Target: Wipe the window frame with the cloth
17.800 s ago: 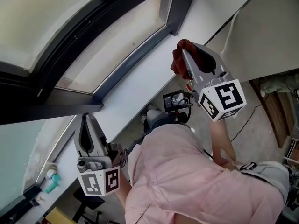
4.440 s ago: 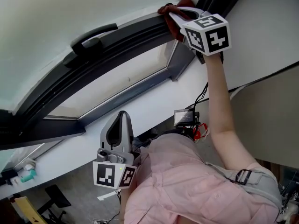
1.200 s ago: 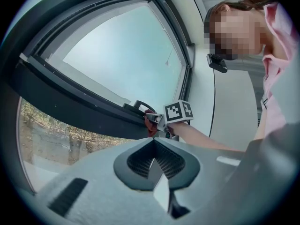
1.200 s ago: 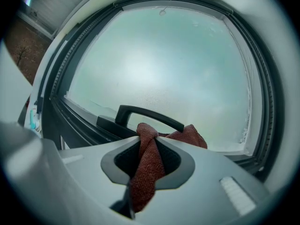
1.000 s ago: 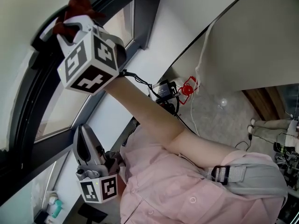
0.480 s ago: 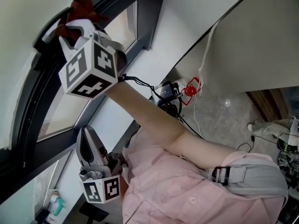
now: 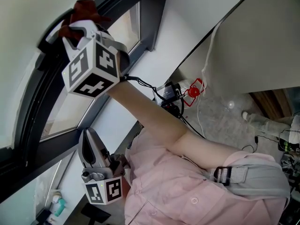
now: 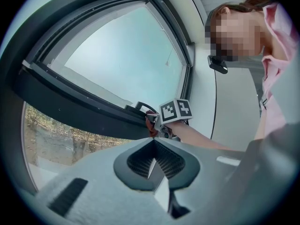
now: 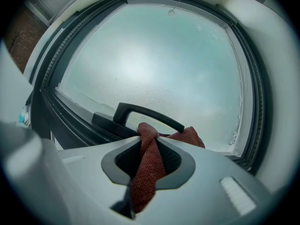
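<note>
Two grippers are in view, and only one has anything in it. The right gripper is raised high at the end of an outstretched bare arm, its jaws clenched on a rust-red cloth. In the right gripper view the cloth runs as a twisted band up between the jaws and bunches out past their tips. There it lies against the dark window frame, just under the black window handle. A fold of it spreads to the right beneath the handle's free end. Behind the handle the frosted pane is pale and bright. In the head view the cloth shows as a red tuft above the gripper's marker cube, pressed to the frame's curved dark band.

The left gripper hangs low, close to the person's pink shirt, well apart from the cloth and the frame. Its jaws are pressed together with nothing between them. In the left gripper view they point up toward the window, where the right gripper and the cloth appear small at the frame.

A white sill runs below the window, with cables and a small red item at the foot of the wall
</note>
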`<state>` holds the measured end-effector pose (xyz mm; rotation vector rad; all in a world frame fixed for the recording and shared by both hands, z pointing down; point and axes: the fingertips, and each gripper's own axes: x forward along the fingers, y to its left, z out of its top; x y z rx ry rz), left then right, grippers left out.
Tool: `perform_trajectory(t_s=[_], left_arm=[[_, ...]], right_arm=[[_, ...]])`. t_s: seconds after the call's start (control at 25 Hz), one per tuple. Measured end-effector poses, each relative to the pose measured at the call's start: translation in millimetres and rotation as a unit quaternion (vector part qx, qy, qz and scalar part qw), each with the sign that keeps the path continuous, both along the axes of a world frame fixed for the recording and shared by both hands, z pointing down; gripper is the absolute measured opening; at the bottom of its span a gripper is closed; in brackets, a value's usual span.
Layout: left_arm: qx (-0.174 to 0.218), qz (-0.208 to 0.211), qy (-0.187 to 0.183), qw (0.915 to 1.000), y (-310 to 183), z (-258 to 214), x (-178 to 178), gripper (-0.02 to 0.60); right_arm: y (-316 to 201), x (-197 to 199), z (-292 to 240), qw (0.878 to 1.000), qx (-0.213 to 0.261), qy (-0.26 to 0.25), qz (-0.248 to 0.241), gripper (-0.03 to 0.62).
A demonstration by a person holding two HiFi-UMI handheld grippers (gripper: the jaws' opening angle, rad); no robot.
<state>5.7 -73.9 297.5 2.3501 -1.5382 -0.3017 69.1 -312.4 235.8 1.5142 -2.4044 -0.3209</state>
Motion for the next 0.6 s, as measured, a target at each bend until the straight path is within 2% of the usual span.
perform_trajectory(t_s=[0.36,0.48,0.6], left_arm=[[-0.002,-0.004,0.000,1.0000,-0.4,0.5,0.0,-0.005],[-0.001,-0.003,-0.002,1.0000,-1.8,-1.2,3.9,-0.005],[0.004,-0.004,-0.002,1.0000,-4.6,-3.3,7.1,-0.005]], right_arm=[[-0.3,-3.6,3.0,1.000,-0.004,0.003,-0.013,0.058],[-0.9,-5.4,5.3,0.997,-0.010,-0.005,-0.071,0.058],[-1.3,-2.5,3.5,0.987,-0.036,-0.032,-0.152,0.069]])
